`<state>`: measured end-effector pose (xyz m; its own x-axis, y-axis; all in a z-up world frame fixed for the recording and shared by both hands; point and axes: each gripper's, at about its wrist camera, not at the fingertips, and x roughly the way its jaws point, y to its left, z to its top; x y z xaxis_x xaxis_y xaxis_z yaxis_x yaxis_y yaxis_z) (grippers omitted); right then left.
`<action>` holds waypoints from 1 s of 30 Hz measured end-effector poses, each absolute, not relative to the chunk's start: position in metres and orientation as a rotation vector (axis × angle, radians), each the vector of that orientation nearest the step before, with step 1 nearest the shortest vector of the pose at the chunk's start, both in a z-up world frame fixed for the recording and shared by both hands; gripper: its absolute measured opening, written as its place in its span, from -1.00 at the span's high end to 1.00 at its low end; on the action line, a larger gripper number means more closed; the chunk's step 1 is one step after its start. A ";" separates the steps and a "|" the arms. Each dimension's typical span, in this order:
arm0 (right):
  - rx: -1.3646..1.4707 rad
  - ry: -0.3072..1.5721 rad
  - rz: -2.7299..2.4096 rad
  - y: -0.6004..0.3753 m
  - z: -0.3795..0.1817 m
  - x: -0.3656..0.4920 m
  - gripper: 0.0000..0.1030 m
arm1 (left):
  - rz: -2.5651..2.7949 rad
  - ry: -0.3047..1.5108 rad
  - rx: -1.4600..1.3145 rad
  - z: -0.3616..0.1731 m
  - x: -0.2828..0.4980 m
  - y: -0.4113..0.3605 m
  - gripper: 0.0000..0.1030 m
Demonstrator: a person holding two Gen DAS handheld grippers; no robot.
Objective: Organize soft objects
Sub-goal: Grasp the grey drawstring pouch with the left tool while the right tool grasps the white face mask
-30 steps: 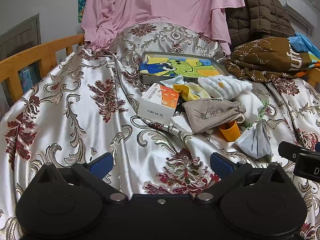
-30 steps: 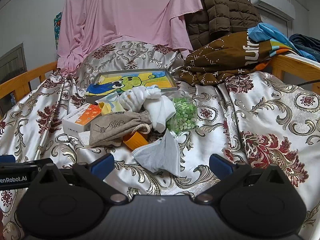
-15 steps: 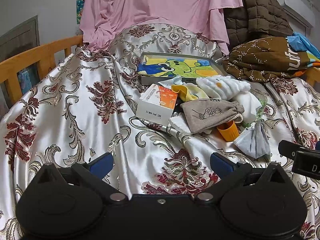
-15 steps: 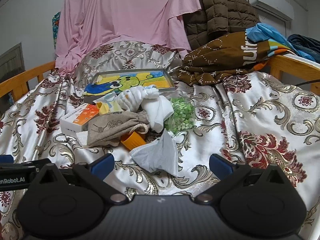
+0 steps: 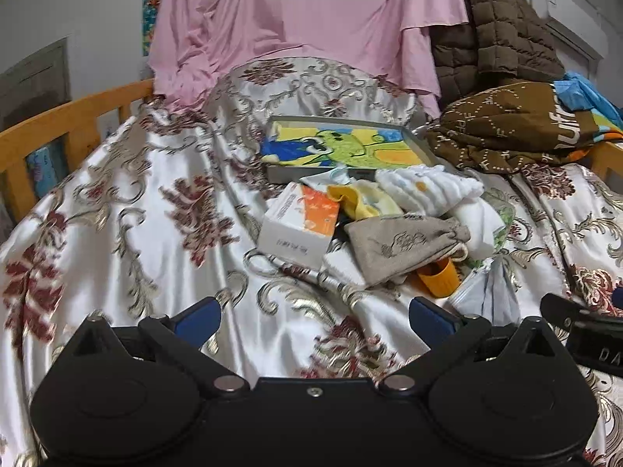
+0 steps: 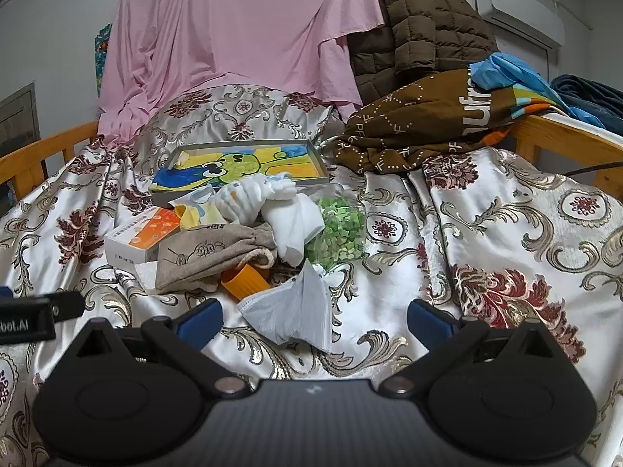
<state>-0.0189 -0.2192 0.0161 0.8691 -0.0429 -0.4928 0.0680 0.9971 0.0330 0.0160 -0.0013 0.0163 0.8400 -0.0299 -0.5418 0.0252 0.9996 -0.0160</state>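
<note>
A heap of soft things lies mid-bed: a grey-brown drawstring pouch [image 5: 405, 243] [image 6: 202, 255], white ribbed cloths [image 5: 428, 190] [image 6: 253, 198], a white cloth [image 6: 296, 223], yellow socks [image 5: 358, 200] and a grey-white face mask [image 6: 296, 311] [image 5: 490, 297]. A grey tray [image 5: 272, 173] [image 6: 317, 159] lined with a cartoon towel sits behind them. My left gripper [image 5: 313, 317] is open and empty, short of the heap. My right gripper [image 6: 313, 317] is open, its fingers either side of the mask, a little nearer than it.
An orange-white box [image 5: 300, 223] [image 6: 142, 237], an orange cup [image 6: 245, 280] and a bag of green bits [image 6: 338, 229] lie in the heap. Brown blanket [image 6: 428, 124] and pink sheet [image 6: 233, 39] are behind. Wooden rails [image 5: 70, 124] [image 6: 560, 142] edge the bed.
Both grippers have moved slightly forward toward the heap. Both stay open and empty.
</note>
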 end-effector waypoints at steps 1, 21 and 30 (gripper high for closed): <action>0.041 0.515 -0.053 -0.219 0.017 -0.017 -1.00 | -0.040 0.570 0.003 0.018 0.021 -0.002 -0.99; -0.031 0.649 0.081 -0.233 -0.011 0.065 -0.53 | -0.381 0.604 0.219 -0.004 0.145 -0.029 -0.79; -0.021 0.685 0.108 -0.232 -0.019 0.076 -0.15 | -0.412 0.697 0.188 -0.021 0.159 -0.034 -0.57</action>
<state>0.0761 -0.2321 -0.0186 0.7690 0.0923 -0.6326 -0.1059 0.9942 0.0164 0.1588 -0.0335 -0.0206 0.6907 -0.3044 -0.6559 0.4281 0.9032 0.0316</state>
